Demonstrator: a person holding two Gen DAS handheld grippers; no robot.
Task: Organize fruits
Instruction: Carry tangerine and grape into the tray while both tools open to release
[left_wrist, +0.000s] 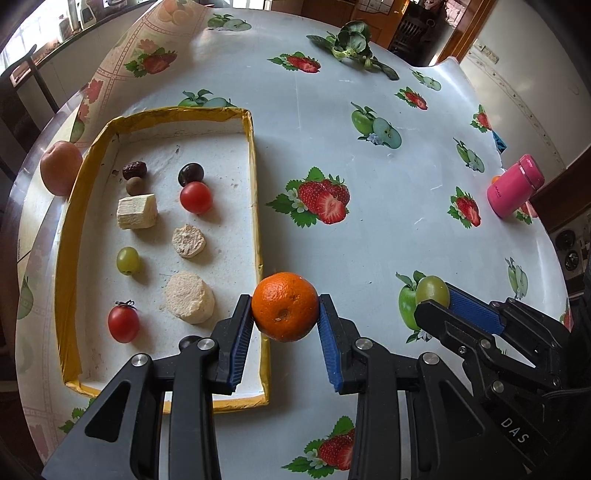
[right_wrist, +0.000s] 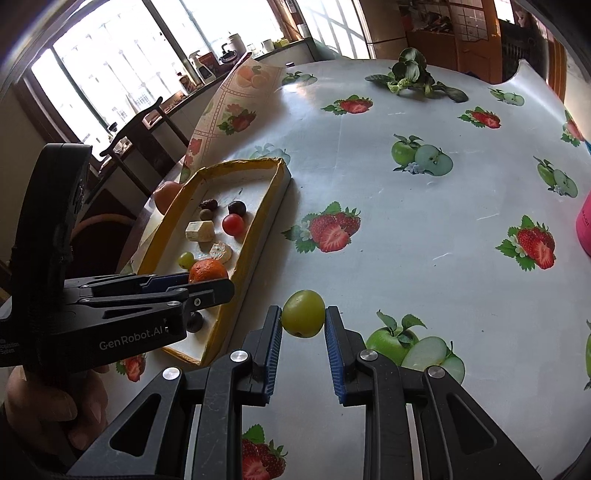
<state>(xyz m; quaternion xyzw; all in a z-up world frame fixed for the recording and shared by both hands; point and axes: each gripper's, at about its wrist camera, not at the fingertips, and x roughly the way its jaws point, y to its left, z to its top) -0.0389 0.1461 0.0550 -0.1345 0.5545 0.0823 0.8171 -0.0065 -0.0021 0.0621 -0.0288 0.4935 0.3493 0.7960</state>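
The left gripper (left_wrist: 285, 308) is clenching a mandarin orange (left_wrist: 285, 305) between its fingers, holding it above the near right wall of the yellow-rimmed tray (left_wrist: 255, 177). The right gripper (right_wrist: 303, 320) is gripping a green grape (right_wrist: 303, 313) over the tabletop (right_wrist: 424, 229), just beside the tray. Both fruits seem mid-delivery; next each needs lowering onto bare tray floor, clear of the cherry tomatoes (left_wrist: 195, 197) there.

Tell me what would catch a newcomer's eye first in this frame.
The bright orange clamped in the left gripper at the yellow-edged tray's near right wall. Next, the green grape pinched in the right gripper above the fruit-print tablecloth.
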